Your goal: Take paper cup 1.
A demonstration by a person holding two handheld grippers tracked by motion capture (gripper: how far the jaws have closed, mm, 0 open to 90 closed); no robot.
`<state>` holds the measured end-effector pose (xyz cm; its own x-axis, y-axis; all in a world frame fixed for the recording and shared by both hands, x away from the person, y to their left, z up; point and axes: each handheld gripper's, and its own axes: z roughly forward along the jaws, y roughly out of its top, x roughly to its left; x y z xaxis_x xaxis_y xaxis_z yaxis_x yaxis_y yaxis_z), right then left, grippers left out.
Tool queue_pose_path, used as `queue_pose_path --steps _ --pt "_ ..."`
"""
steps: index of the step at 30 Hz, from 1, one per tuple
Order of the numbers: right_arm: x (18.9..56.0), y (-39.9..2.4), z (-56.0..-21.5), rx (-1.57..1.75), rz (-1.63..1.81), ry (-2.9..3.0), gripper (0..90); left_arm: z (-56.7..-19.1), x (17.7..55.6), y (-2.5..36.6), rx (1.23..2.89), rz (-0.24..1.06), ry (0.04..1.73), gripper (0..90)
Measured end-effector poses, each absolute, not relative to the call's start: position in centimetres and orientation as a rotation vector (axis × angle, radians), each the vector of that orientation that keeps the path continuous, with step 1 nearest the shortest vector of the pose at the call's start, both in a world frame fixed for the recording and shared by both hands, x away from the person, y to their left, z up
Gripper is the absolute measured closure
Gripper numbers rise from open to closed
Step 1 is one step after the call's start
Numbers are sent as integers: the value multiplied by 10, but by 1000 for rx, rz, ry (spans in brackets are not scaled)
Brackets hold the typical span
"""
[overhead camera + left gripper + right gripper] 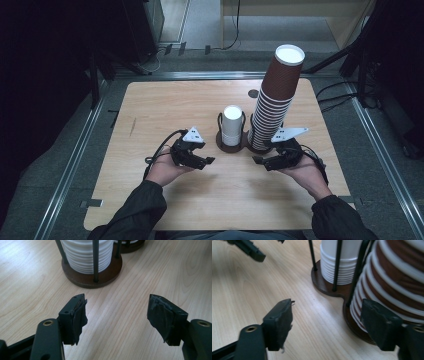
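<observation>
A short stack of white paper cups point(232, 125) stands in a dark wooden holder point(220, 143) with thin black rods. Beside it on the right rises a tall leaning stack of brown cups point(277, 95). My left gripper point(207, 162) rests low on the table, left of and in front of the holder, pointing right. In the left gripper view its jaws stand open point(117, 312) over bare wood, the white cups point(86, 255) just beyond. My right gripper point(260, 161) is open point(327, 320) with nothing between its jaws. One jaw sits close in front of the brown cups point(397, 272), next to the white cups point(339, 265).
The wooden table point(165, 105) has bare room to the left and in front of the holder. A small dark round spot point(253, 93) lies near the far edge. Metal rails and cables run along the floor around the table. The left gripper's jaw point(249, 248) crosses the right gripper view's top left.
</observation>
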<state>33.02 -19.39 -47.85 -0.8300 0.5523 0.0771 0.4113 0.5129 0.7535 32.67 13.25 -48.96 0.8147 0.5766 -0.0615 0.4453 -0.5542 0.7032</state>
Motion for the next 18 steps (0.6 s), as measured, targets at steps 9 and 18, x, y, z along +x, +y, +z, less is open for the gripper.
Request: queue_pose_path --steps 9,18 --pt "326 -186 -481 747 1157 2629 440 -488 328 133 2240 206 784 385" --pt "324 -183 -481 822 1225 2632 577 -489 334 133 2225 155 773 433"
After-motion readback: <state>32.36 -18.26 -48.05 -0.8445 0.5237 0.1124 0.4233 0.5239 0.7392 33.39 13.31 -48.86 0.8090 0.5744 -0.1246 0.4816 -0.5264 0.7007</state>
